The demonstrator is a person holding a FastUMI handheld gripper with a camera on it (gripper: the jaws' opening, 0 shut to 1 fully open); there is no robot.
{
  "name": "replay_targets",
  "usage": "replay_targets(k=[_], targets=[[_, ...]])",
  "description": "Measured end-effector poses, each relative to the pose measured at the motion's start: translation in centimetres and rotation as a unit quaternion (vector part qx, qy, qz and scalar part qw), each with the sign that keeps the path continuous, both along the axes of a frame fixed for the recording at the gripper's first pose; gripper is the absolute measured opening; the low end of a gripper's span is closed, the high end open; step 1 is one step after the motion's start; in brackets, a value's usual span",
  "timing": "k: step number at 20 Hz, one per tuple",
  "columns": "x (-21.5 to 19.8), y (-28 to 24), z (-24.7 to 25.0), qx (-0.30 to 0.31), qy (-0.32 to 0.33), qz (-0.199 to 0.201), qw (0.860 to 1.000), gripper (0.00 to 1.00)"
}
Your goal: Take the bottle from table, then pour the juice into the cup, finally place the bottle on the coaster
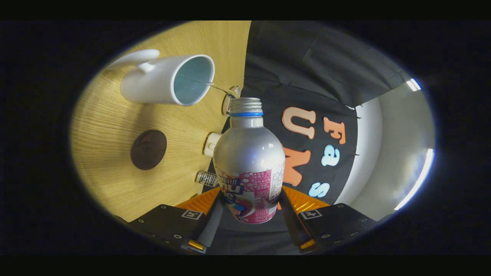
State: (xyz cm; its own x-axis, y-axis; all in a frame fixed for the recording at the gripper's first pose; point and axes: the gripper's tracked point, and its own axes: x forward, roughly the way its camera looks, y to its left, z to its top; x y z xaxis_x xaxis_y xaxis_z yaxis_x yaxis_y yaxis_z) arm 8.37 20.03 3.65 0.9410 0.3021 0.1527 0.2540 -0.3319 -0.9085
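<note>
My gripper point(249, 203) is shut on a silver bottle point(248, 153) with a pink label, its orange fingers point(199, 201) pressing the lower body from both sides. The bottle is tipped over on its side, uncapped, with a blue ring under the threaded mouth. A thin stream of liquid runs from the mouth into the white cup point(168, 78), whose pale blue inside faces me. The cup stands on the wooden table point(115, 126) just beyond the bottle's mouth. A dark round coaster point(148, 149) lies on the table beside the cup, off to the side of the bottle.
Along the table's edge sit small white fittings point(211, 143) and a metal clamp point(207, 178). Black cloth hangs past that edge, with a pale wall and a light strip point(418, 178) further round.
</note>
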Motion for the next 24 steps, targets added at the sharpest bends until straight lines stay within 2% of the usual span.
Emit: replay_targets(k=[13, 24], targets=[[0.16, 0.38, -0.12, -0.018, 0.001, -0.001, 1.0, 0.76], [0.04, 0.42, -0.23, -0.04, 0.002, -0.02, 0.999, 0.76]])
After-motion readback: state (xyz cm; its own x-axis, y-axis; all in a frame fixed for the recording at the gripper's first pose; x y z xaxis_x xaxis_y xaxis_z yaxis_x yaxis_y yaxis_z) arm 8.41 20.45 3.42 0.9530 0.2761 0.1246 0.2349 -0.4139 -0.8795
